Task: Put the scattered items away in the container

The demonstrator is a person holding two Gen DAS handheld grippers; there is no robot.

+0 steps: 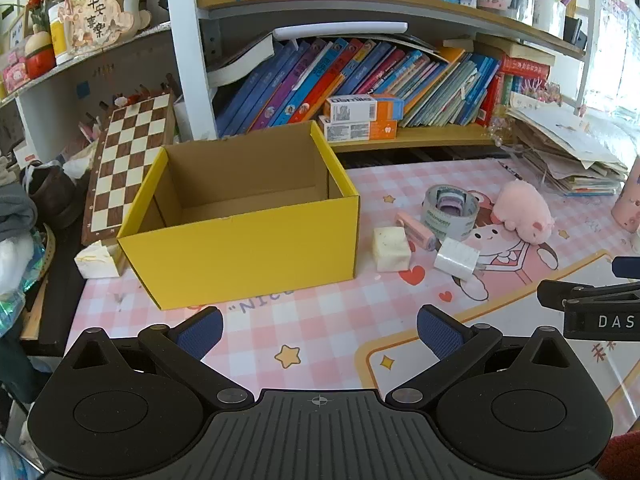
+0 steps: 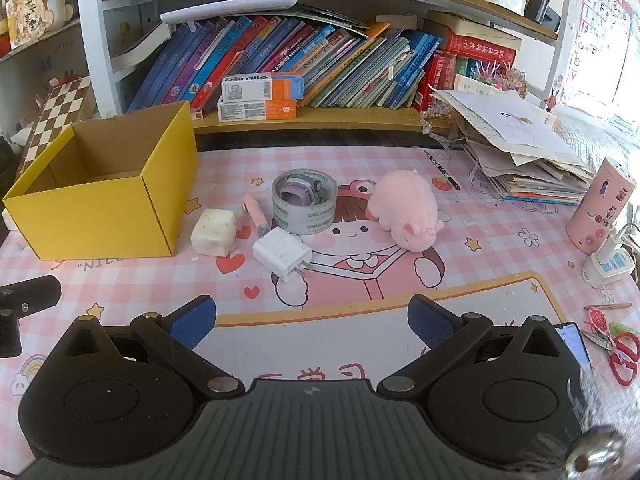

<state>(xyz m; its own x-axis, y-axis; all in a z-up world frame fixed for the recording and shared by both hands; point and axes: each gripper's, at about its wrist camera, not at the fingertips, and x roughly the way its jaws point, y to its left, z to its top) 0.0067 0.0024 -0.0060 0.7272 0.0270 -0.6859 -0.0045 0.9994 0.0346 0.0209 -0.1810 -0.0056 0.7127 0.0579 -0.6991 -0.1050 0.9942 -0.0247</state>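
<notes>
An open, empty yellow cardboard box (image 1: 240, 248) (image 2: 100, 216) stands on the pink desk mat. Right of it lie a white foam cube (image 1: 391, 249) (image 2: 213, 232), a pink tube (image 1: 416, 230) (image 2: 255, 213), a white charger plug (image 1: 457, 258) (image 2: 282, 253), a clear tape roll (image 1: 450, 210) (image 2: 304, 202) with a purple watch (image 2: 300, 192) inside, and a pink plush pig (image 1: 522, 212) (image 2: 404, 210). My left gripper (image 1: 320, 334) is open and empty, in front of the box. My right gripper (image 2: 312, 324) is open and empty, in front of the charger.
A bookshelf of books (image 2: 280, 52) runs behind the desk. A chessboard (image 1: 128, 160) leans left of the box. A paper stack (image 2: 520, 148), a pink cylinder (image 2: 600, 208), scissors (image 2: 624, 356) and a phone (image 2: 572, 340) are at the right.
</notes>
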